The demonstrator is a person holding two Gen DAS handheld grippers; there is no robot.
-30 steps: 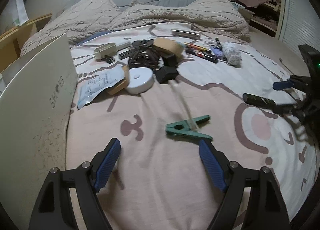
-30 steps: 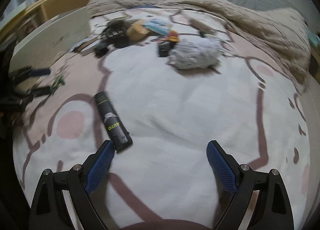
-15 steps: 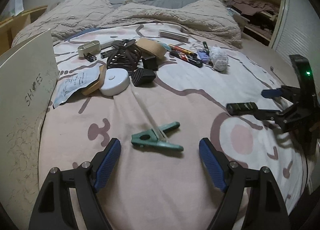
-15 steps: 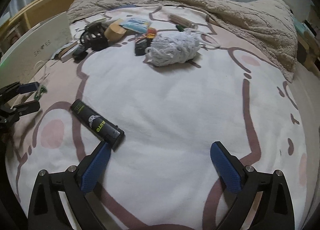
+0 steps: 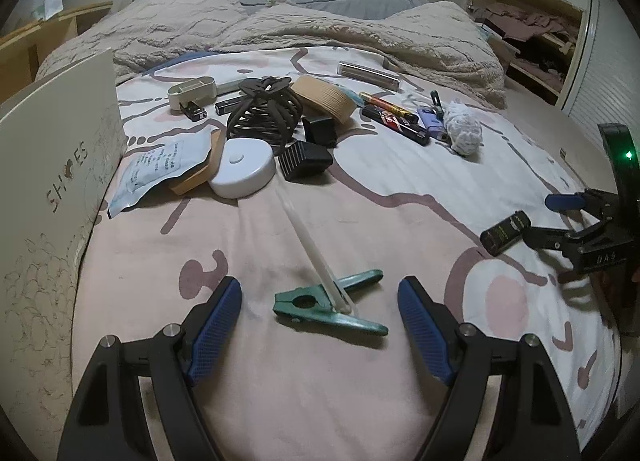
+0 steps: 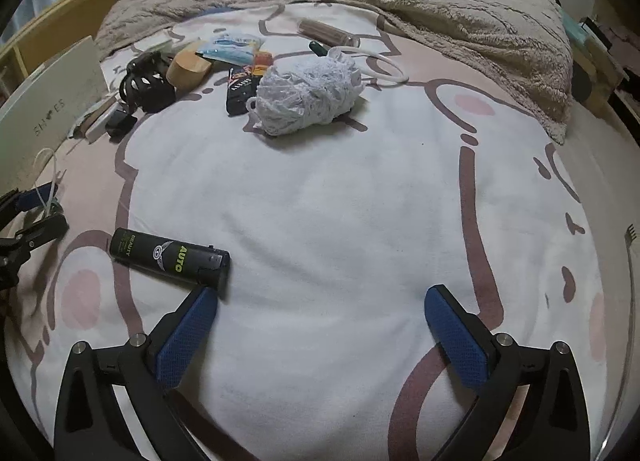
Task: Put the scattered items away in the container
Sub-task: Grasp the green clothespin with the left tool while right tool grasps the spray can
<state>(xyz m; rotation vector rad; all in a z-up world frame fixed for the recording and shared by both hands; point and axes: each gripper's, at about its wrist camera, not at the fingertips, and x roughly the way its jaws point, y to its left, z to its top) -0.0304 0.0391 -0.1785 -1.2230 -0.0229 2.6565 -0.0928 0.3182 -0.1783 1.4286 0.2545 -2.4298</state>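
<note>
While both my grippers are spread wide and hold nothing, I get ready to grab. My left gripper point(image 5: 320, 315) has the green clip point(image 5: 326, 305) right between its fingers, so I should go straight down and pinch its flat hard handles. My right gripper point(image 6: 320, 321) has the can point(image 6: 170, 257) just beside its left finger; it is round, smooth and may roll. The box point(image 5: 60, 149) stands at the left.
</note>
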